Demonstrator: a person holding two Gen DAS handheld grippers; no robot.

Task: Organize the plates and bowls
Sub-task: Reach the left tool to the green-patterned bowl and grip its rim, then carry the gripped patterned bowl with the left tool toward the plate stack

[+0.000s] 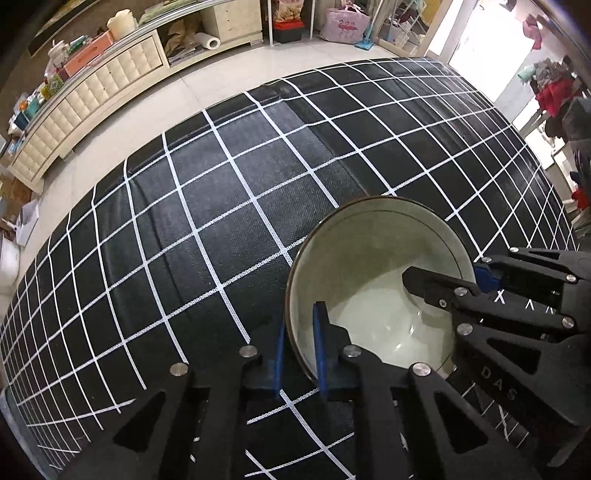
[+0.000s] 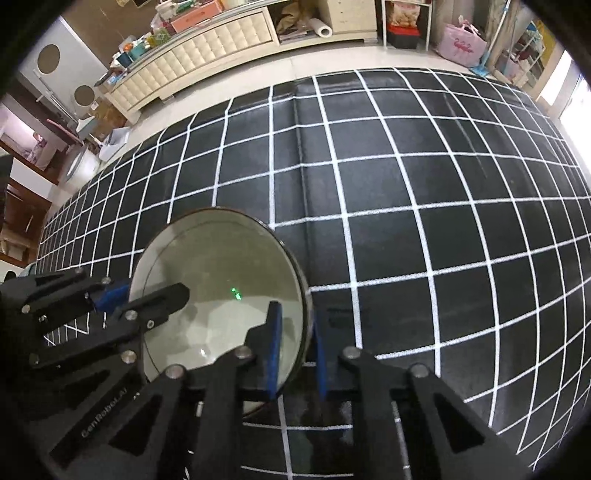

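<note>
Fingers on both grippers clamp opposite sides of the bowl's rim, one blue pad inside the wall and one outside on each. Left gripper pinches the rim on its own near side of the bowl; its inner pad sits against the pale inside wall, the outer pad against the dark outer wall. Right gripper does the same on the other side of the bowl. Each gripper also shows in the other's camera: right gripper reaches over the bowl's far edge in the left wrist view, left gripper does so in the right wrist view.

Bowl: pale grey-green inside, thin dark rim, empty. It sits upright over the black cloth with the white grid that covers the desk; contact underneath is not visible. Nothing else on the cloth near the bowl.

Beyond the far edge of the cloth from the bowl: light tiled floor, then a long cream cabinet with clutter on top and a paper roll in an open shelf. Pink bag stands on the floor further along the same wall.
</note>
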